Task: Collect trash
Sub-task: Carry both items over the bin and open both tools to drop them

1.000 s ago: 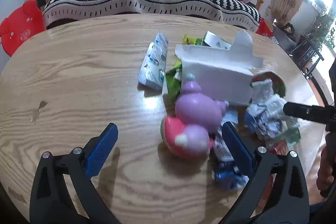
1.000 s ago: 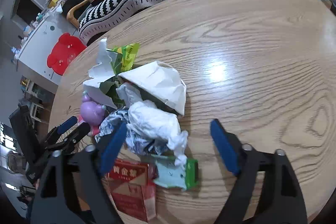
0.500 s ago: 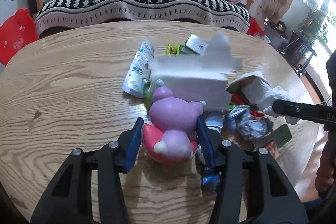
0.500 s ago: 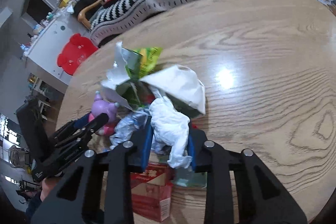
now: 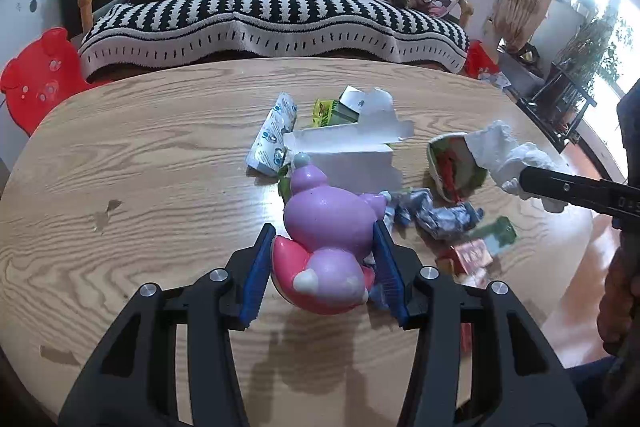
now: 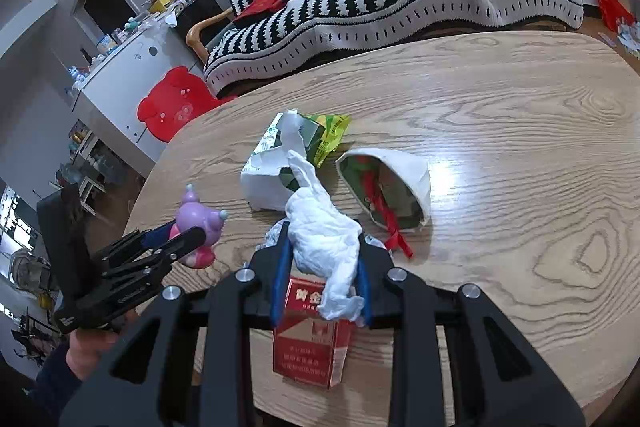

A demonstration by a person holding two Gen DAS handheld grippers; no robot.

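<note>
Here the left claw is clamped on a purple and pink toy figure, one blue pad pressed against each of its sides. Just ahead of that claw lies a torn white carton on the wooden surface, with a blue-printed wrapper ahead and to its left. To the right of the claw sit crumpled silver-blue wrappers.

The right claw pinches a crumpled white tissue between its pads; the tissue stands up out of them. Directly beneath that claw lies a red cigarette pack. Ahead and to its right, an open white bag with a red ribbon lies on its side.
</note>
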